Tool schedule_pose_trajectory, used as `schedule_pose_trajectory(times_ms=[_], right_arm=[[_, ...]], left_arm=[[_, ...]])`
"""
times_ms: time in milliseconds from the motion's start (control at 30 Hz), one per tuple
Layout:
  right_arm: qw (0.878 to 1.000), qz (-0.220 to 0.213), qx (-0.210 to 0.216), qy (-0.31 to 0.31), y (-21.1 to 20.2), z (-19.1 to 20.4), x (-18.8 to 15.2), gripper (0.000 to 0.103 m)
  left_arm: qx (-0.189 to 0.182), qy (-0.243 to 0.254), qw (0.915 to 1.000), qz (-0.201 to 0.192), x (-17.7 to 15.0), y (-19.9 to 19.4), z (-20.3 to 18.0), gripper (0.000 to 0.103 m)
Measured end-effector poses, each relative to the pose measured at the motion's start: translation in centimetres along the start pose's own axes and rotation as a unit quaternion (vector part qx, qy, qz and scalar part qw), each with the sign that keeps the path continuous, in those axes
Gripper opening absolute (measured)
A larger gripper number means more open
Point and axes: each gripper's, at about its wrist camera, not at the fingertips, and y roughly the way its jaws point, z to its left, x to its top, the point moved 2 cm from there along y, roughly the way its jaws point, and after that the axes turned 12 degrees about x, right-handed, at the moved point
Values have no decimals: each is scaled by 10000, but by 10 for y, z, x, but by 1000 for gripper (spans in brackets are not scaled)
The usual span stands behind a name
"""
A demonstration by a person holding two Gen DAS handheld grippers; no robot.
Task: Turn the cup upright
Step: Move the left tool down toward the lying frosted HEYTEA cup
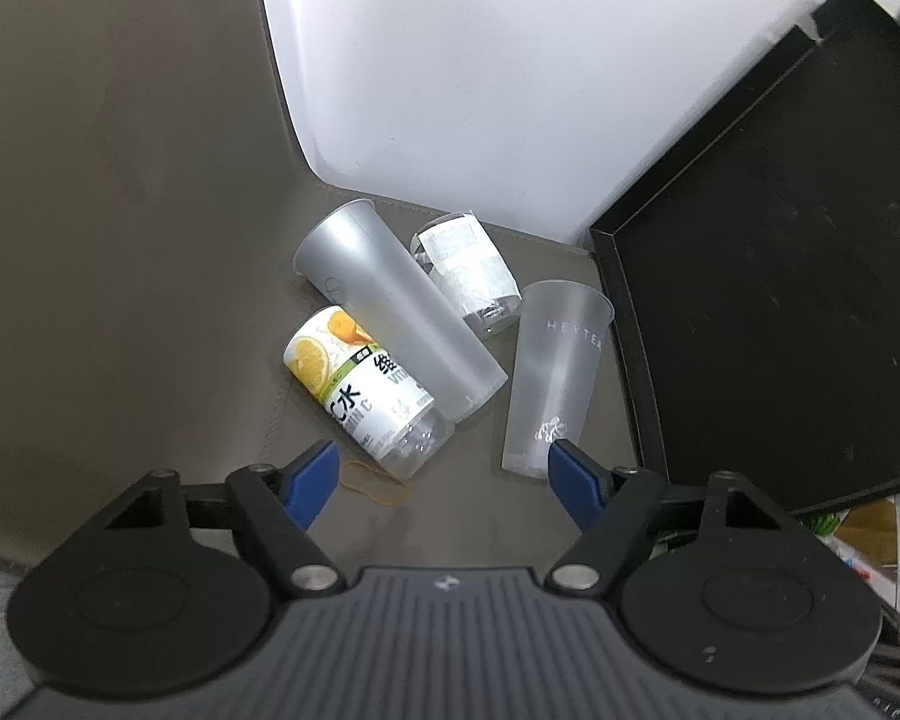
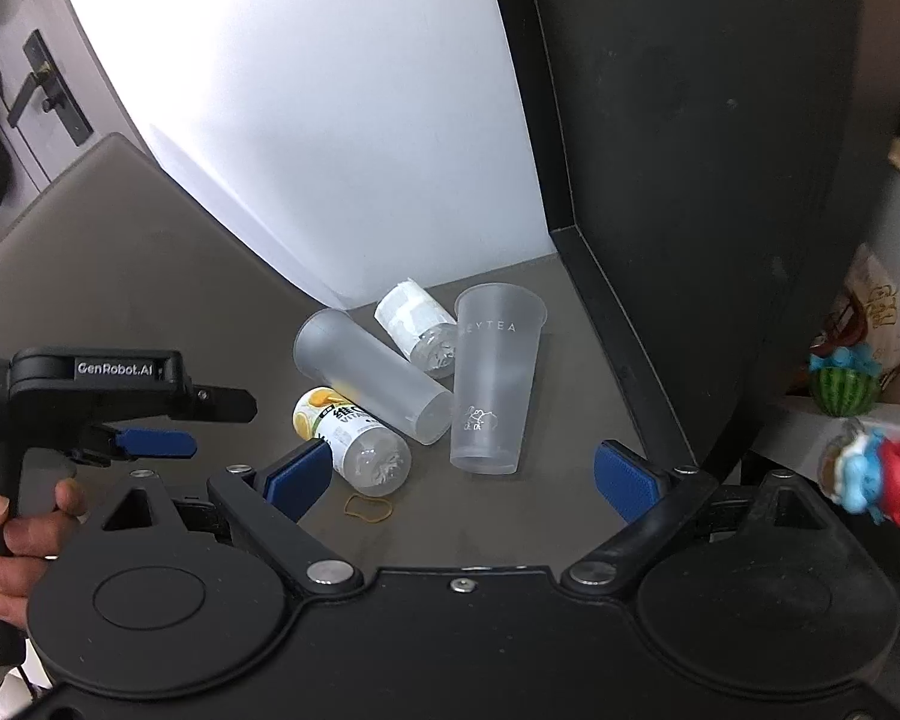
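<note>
A frosted HEYTEA cup stands upright on the grey table. A second frosted cup lies on its side to its left. My left gripper is open and empty, just in front of the cups, its right pad near the upright cup's base. It also shows at the left of the right wrist view. My right gripper is open and empty, close in front of the upright cup.
A lemon-label bottle and a clear white-label bottle lie by the cups. A rubber band lies in front. A black tray stands right, a white wall behind.
</note>
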Motion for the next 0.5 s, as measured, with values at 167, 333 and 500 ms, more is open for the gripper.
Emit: schedule_pose_trajectory(times_ms=[167,333,500], right_arm=[[9998,159,-7,94,18,-4,7,94],[9994,280,-42,172,33,-12,15,94],[9993,326,71,160,48,-22,20,94]], left_arm=[[5,-92,9997,230,14,20,-3,68],[-56,-255,9985,476,28,43,-5,66],[2,-411,9971,637,44,62,-6,66]])
